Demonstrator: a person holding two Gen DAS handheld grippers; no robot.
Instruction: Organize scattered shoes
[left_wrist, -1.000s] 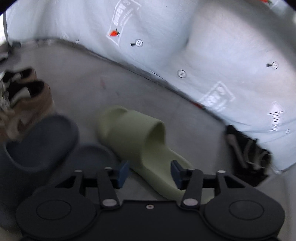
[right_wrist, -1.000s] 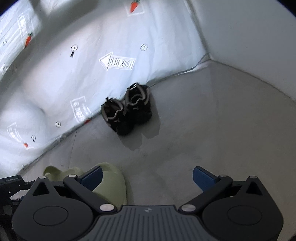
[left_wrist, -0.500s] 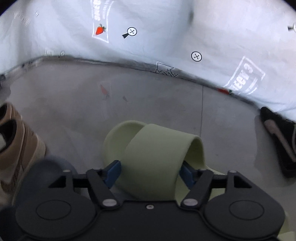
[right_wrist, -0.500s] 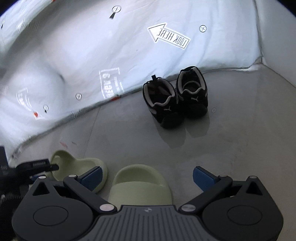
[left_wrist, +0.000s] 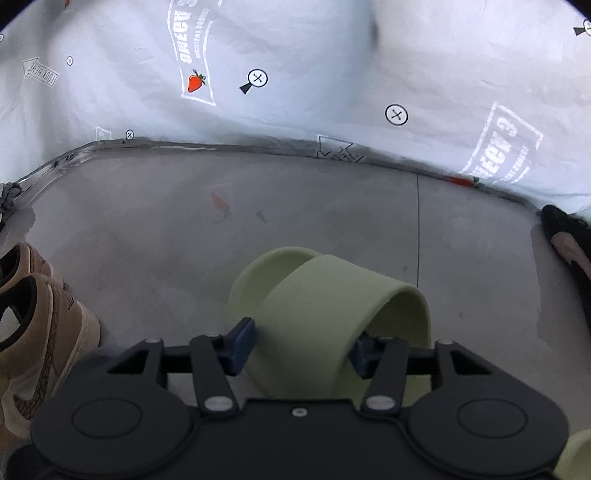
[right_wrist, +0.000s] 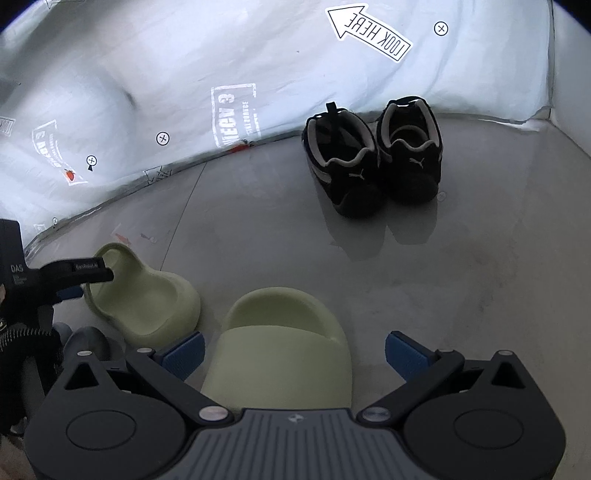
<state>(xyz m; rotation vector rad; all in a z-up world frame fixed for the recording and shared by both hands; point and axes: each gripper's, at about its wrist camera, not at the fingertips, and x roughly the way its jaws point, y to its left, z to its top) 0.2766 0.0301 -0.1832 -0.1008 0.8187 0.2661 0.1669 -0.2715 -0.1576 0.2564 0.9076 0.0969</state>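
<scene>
A grey floor (left_wrist: 147, 229) runs to a white printed sheet (left_wrist: 295, 55) hung as a backdrop, with shoes lined up along its foot. A pair of black trainers (right_wrist: 373, 158) stands side by side against the sheet, and tan high-tops (left_wrist: 33, 325) sit at the left edge of the left wrist view. Two pale green foam slides lie on the floor between those pairs. The left slide (left_wrist: 332, 314) sits between the left tongs (left_wrist: 301, 341), whose jaws are closing across its wide strap, blue pads at either flank. The right slide (right_wrist: 280, 354) lies under the right tongs (right_wrist: 293, 350), which stand wide apart, either side of the strap and clear of it, holding nothing. Both slides look light, soft and springy. A firm squeeze across the strap seems the surest hold, though the foam may buckle there.
</scene>
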